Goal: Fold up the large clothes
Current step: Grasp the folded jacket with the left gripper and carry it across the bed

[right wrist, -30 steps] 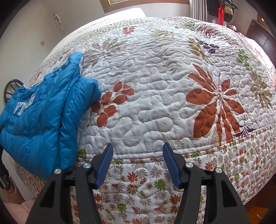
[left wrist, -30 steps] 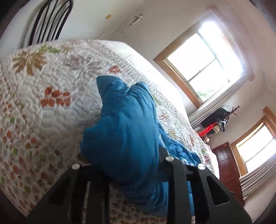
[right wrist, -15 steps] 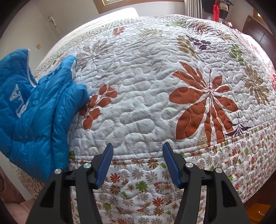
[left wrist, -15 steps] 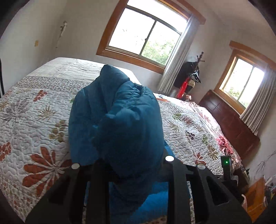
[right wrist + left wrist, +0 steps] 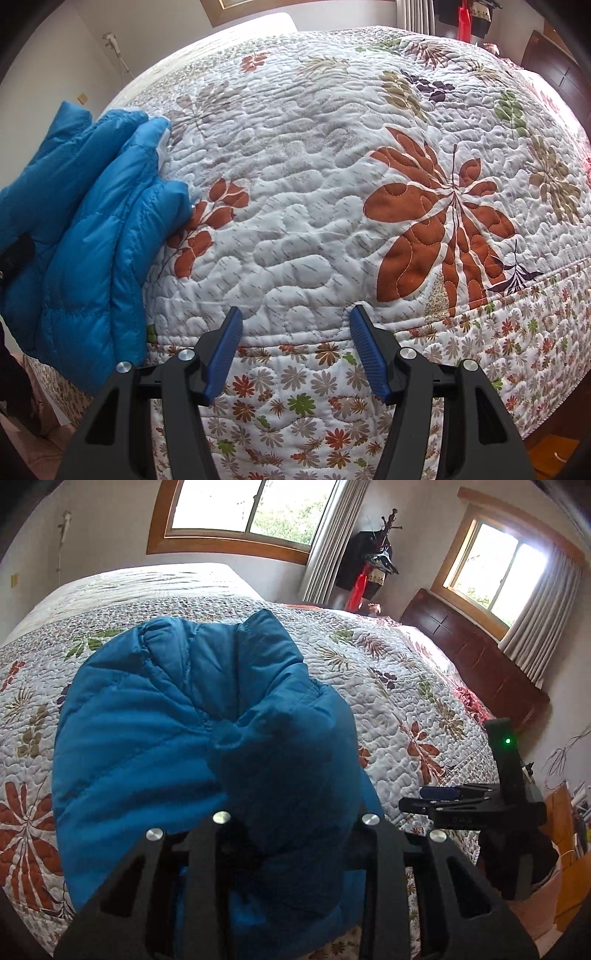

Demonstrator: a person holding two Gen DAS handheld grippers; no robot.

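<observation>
A blue quilted puffer jacket [image 5: 192,738] is bunched up in my left gripper [image 5: 295,834], which is shut on it and holds it over the near edge of the bed; the fingertips are hidden in the fabric. The jacket also shows at the left of the right wrist view [image 5: 85,240], hanging against the bed's corner. My right gripper [image 5: 295,354] is open and empty, with blue pads [image 5: 227,350], just in front of the bed's edge. It also shows in the left wrist view [image 5: 476,805] to the right of the jacket.
The bed has a white floral quilt [image 5: 332,206] that hangs down its side. A dark wooden dresser [image 5: 476,664] stands on the far side, with a coat stand [image 5: 373,565] and two windows behind. A wooden floor shows at the right [image 5: 565,886].
My left gripper has swung round with the jacket, from facing the bed's corner to facing across the bed. The jacket has risen at the left of the right wrist view. My right gripper has barely moved.
</observation>
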